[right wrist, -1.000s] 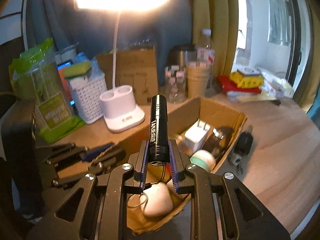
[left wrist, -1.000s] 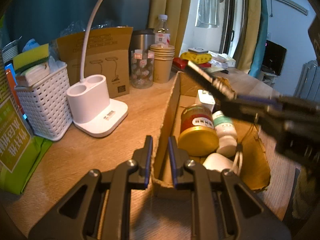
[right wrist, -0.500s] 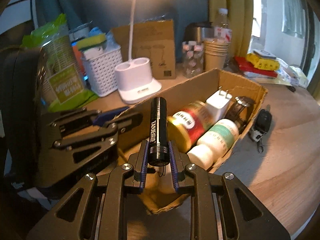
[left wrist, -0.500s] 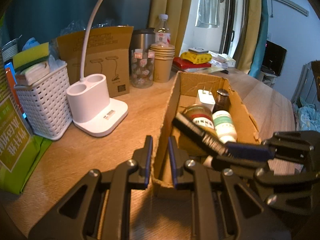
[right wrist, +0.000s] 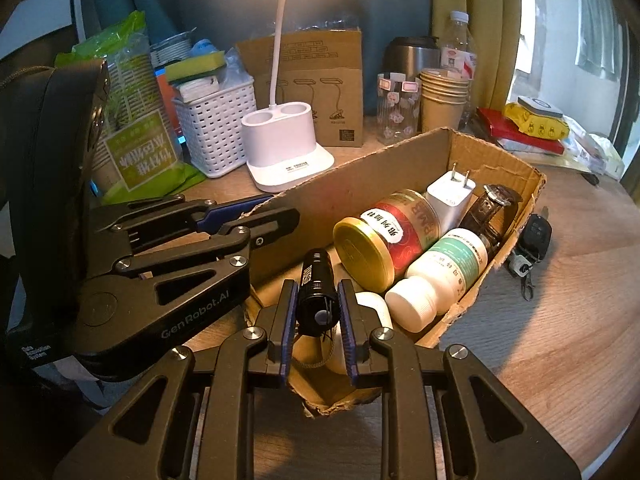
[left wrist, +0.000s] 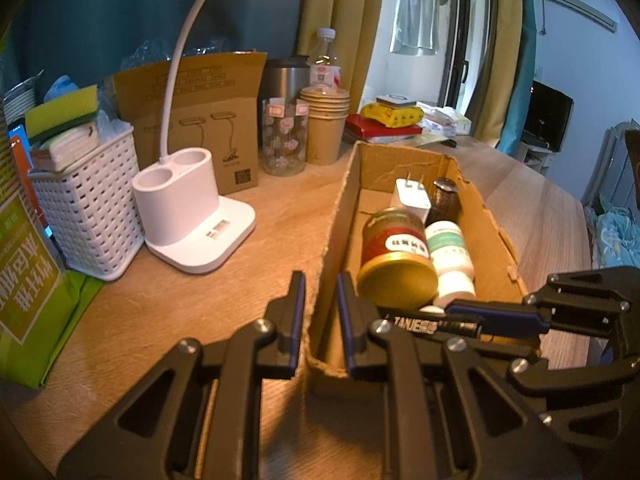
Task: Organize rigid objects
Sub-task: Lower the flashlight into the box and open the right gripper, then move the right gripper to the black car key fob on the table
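My left gripper is shut on the near left wall of the open cardboard box; it also shows at the left of the right wrist view. My right gripper is shut on a black flashlight, held low inside the box's near end. In the left wrist view the flashlight lies nearly level behind my fingers. The box holds a red jar with a gold lid, a white pill bottle, a white charger plug, a watch and a white rounded item.
A car key lies on the wooden table right of the box. A white lamp base, white basket, green packet, brown carton, glass jar, paper cups and books stand behind.
My right gripper has moved down with the flashlight, from above the box to low inside its near end, tilting it nearly level. My left gripper has kept its hold on the box wall.
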`<state>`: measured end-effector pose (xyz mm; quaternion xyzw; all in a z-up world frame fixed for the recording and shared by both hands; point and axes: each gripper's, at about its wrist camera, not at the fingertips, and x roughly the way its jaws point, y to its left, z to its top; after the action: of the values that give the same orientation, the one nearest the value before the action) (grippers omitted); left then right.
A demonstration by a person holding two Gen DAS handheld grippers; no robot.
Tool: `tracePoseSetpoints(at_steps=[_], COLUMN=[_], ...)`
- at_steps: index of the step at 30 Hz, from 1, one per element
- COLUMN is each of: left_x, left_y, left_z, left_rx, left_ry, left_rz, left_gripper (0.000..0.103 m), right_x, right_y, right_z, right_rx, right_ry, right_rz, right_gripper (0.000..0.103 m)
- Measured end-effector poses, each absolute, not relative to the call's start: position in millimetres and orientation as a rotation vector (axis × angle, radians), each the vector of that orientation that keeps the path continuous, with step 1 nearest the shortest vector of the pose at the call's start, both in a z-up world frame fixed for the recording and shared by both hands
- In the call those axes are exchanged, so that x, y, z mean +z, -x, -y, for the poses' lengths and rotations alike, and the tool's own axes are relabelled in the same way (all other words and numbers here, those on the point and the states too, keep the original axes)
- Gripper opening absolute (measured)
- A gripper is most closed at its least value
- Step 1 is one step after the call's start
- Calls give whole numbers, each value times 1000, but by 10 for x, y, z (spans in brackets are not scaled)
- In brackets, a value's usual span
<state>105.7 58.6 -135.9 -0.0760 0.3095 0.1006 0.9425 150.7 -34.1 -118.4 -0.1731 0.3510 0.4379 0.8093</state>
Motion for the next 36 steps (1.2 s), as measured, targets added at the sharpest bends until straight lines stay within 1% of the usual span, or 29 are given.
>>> tracePoseSetpoints(at_steps=[4,6,7,8,15,23,36], left_x=[-1360,-1362,-1362,-1361,-1359,-1357,-1356], left_y=[-1053,-1059,-1055,-1059,-1061,-1061,-1061], left_z=[-583,-585,-586,-587,-580,-583,-584], left_rx=[205,206,206,207,207,207,207], left_ry=[154,155,156,156,156,156,156], left_rz=[-630,-632,-632,-632,-632,-632,-632], left_gripper=[17,17,17,17,17,17,17], right_x=[-1185,-1178,-1170,-1157,-1031,-892,-814], right_y=[-1499,-1513,-1516,-1519,-1549,-1704,-2095], right_z=[338,352,363,381,503,740,1097], right_rx=[940,938,935,936,913,827,676], right_ry=[370,367,365,357,309,255,192], right_rz=[-745,-744,-742,-740,-709,-676,-657], right_gripper=[23,30,35,37,39,47,49])
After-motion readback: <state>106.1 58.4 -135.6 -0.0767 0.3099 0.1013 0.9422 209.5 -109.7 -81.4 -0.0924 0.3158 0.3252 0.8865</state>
